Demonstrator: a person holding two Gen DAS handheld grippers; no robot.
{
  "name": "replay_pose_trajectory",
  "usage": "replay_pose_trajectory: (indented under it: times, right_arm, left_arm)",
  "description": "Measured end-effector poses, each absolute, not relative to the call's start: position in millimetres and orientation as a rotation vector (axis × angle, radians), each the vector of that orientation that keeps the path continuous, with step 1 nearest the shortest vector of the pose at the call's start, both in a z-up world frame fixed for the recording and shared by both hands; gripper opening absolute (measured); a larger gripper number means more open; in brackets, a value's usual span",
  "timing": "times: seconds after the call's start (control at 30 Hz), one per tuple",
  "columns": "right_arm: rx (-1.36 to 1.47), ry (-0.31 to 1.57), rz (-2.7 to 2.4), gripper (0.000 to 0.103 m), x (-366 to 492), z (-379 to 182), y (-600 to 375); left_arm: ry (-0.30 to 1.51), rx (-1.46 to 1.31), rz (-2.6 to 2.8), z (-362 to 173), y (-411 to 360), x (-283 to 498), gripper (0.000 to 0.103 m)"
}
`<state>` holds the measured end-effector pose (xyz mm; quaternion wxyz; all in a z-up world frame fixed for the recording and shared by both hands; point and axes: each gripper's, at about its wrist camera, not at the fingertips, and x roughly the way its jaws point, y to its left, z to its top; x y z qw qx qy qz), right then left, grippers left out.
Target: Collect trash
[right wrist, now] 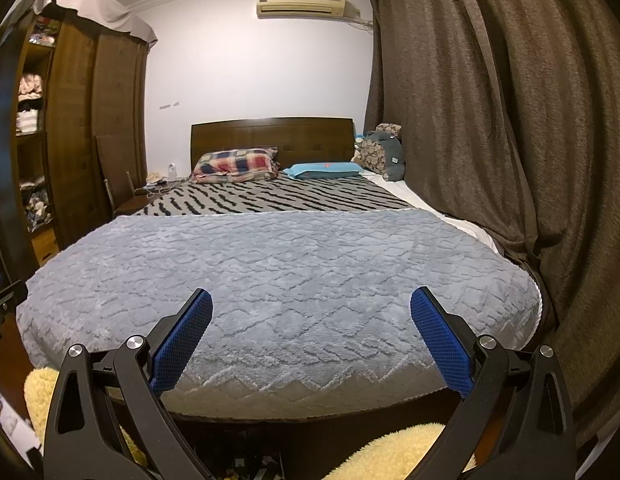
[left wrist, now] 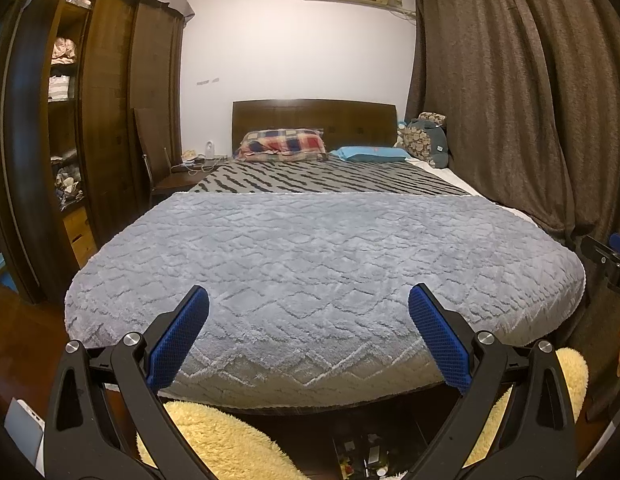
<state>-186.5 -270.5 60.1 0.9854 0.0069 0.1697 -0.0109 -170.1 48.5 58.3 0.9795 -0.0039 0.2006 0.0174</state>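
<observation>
My left gripper (left wrist: 308, 300) is open and empty, held above the foot of a bed with a grey plush blanket (left wrist: 310, 264). My right gripper (right wrist: 311, 302) is open and empty too, over the same blanket (right wrist: 278, 272). Small scraps of litter (left wrist: 363, 458) lie on the dark floor below the bed's foot, between the left gripper's arms; they also show in the right wrist view (right wrist: 250, 466). No trash shows on the bed. The right gripper's body shows at the right edge of the left wrist view (left wrist: 613, 264).
A yellow fluffy rug (left wrist: 226, 440) lies on the floor at the bed's foot. A dark wooden wardrobe (left wrist: 106, 112) with open shelves stands left. Brown curtains (left wrist: 509, 100) hang right. Pillows (left wrist: 284, 144) and a headboard are at the far end, with a cluttered nightstand (left wrist: 190, 168).
</observation>
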Motion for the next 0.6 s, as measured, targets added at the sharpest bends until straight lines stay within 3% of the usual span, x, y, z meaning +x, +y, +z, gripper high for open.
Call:
replay_pose_trajectory:
  times: [0.6]
  right_arm:
    - [0.013,0.343,-0.021,0.1,-187.3,59.3,-271.3]
  left_arm:
    - [0.397,-0.016,0.018,58.4,44.4,-172.4,0.095]
